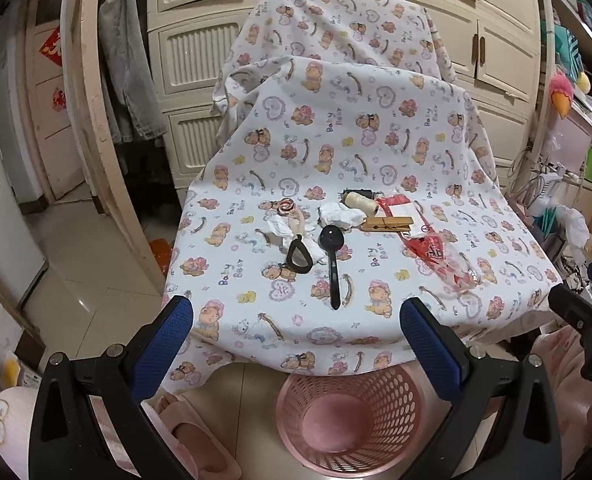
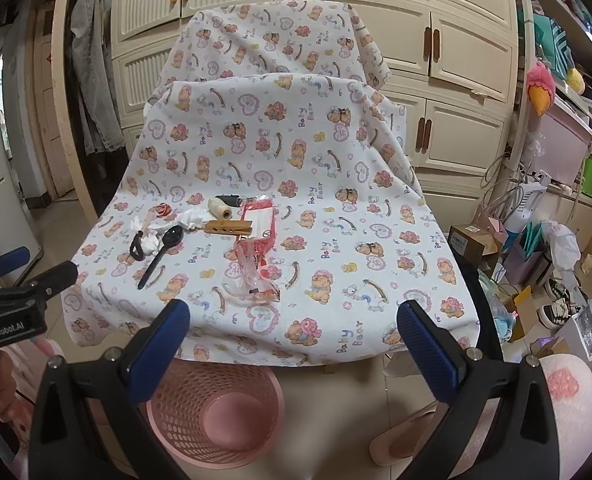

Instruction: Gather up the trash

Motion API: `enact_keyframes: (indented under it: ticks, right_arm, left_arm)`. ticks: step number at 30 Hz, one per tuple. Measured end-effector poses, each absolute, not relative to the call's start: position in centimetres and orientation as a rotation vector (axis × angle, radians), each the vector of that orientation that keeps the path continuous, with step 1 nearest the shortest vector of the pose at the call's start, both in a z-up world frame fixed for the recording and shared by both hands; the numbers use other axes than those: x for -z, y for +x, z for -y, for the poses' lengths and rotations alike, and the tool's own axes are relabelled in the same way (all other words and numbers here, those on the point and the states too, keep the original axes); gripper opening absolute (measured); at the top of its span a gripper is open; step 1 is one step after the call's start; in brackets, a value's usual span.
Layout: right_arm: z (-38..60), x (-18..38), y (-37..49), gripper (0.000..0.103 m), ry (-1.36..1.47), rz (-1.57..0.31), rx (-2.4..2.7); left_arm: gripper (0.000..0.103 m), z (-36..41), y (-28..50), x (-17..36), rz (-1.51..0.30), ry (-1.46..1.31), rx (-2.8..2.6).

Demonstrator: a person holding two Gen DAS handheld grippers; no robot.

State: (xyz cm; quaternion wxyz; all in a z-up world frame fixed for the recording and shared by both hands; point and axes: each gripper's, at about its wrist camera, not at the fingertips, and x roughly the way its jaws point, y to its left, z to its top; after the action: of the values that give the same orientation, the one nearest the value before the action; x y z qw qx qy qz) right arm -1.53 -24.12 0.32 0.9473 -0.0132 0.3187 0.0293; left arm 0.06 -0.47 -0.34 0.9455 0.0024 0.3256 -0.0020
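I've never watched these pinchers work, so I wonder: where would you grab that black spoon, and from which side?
Probably the spoon by mid-handle, from above, fingers either side of it. The handle is thin, lies flat and points toward the near edge, on bare cloth, while the bowl sits beside crumpled tissue.

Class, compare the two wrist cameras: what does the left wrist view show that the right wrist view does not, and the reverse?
Only the left wrist view shows the orange object on the floor left of the table. Only the right wrist view shows the brown cardboard box and black sneakers on the floor at right. Both show the black spoon, wooden clothespin, red plastic wrapper and pink basket.
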Motion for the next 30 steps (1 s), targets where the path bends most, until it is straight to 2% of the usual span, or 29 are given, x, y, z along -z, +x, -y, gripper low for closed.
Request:
enact_keyframes:
  ticks: [30]
  right_arm:
    - [24.3,-0.5,-1.7,0.103,-0.024,-0.645,-0.06]
  left_arm:
    - [0.102,-1.1,-0.1,0.2,-0.647,-0.03,-0.05]
